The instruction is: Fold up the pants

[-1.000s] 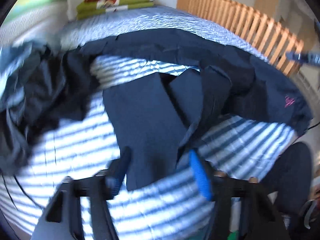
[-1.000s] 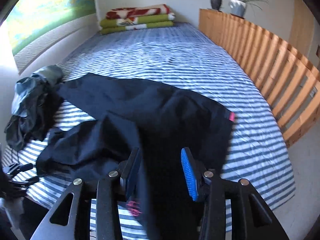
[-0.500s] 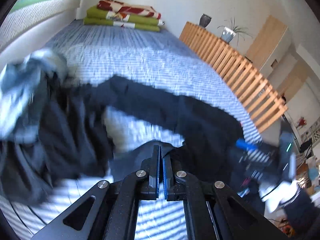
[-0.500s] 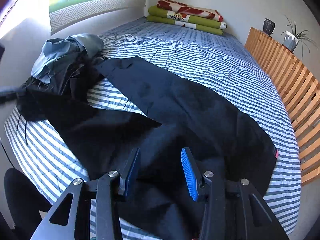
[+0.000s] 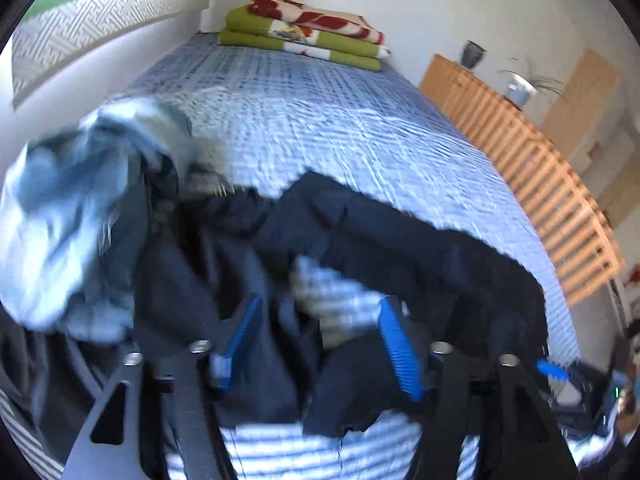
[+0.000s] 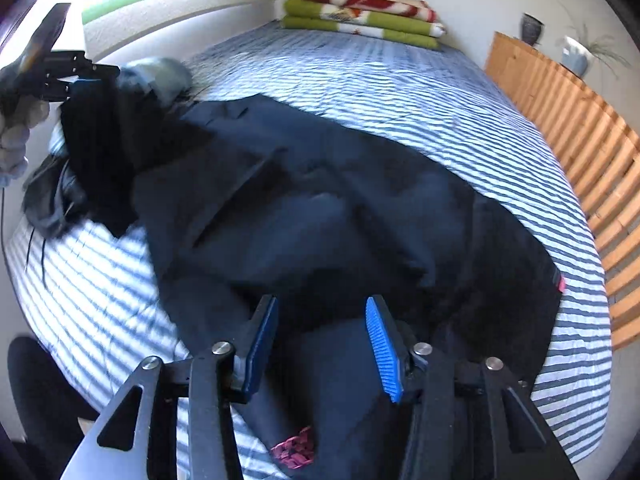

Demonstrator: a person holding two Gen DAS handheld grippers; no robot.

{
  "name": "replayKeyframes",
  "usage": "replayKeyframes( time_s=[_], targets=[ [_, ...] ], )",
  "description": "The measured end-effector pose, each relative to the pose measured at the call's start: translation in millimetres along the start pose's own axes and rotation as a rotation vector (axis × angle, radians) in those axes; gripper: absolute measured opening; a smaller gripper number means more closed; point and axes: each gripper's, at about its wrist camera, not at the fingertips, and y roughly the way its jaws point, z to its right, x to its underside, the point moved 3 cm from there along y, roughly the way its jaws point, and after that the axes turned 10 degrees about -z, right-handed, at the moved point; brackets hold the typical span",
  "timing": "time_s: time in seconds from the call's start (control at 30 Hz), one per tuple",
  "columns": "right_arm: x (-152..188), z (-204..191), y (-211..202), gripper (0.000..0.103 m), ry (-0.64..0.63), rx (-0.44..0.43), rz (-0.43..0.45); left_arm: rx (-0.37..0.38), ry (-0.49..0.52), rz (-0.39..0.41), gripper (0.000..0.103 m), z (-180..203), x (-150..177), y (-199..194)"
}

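Opening its jaws again after a brief pinch half a second ago, the left gripper has just let go of the dark pants; cloth lies between its spread pads, unpressed. The pants now sprawl across the near half of the striped bed, one leg laid over the other. The right gripper, angled steeply down, hangs parted above the near edge, gripping nothing.
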Motion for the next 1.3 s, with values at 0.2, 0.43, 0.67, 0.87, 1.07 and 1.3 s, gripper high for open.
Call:
replayKeyframes(
  time_s=[0.2, 0.43, 0.67, 0.87, 1.07, 1.3],
  targets=[
    [12.6, -76.1, 33.7, 0.054, -0.231, 0.025, -0.031, 0.070, -0.046, -0.029, 0.075, -15.5, 79.6, 29.4],
    [14.7, -112.7, 60.6, 0.057, -0.345, 0.105, -0.041, 0.041, 0.049, -0.001, 0.078, 14.8, 116.7, 50.3],
    [17.1, -103.3, 72.4, 0.057, -0.347, 0.162, -0.067, -0.112, 0.131, 0.005, 0.077, 60.3, 111.7, 87.5],
    [13.2, -85.9, 80.4, 0.031, -0.308, 0.174, -0.099, -0.087, 0.115, -0.015, 0.001, 66.4, 87.1, 97.5],
    [3.7, -62.0, 59.6, 0.003, -0.210, 0.107, -0.082, -0.038, 0.024, 0.034, 0.000, 34.0, 48.1, 44.3],
    [-1.3, -47.6, -9.8, 0.003, -0.218, -0.103, 0.009, -0.111, 0.030, 0.136, 0.000, 16.3, 8.4, -38.8]
  ],
)
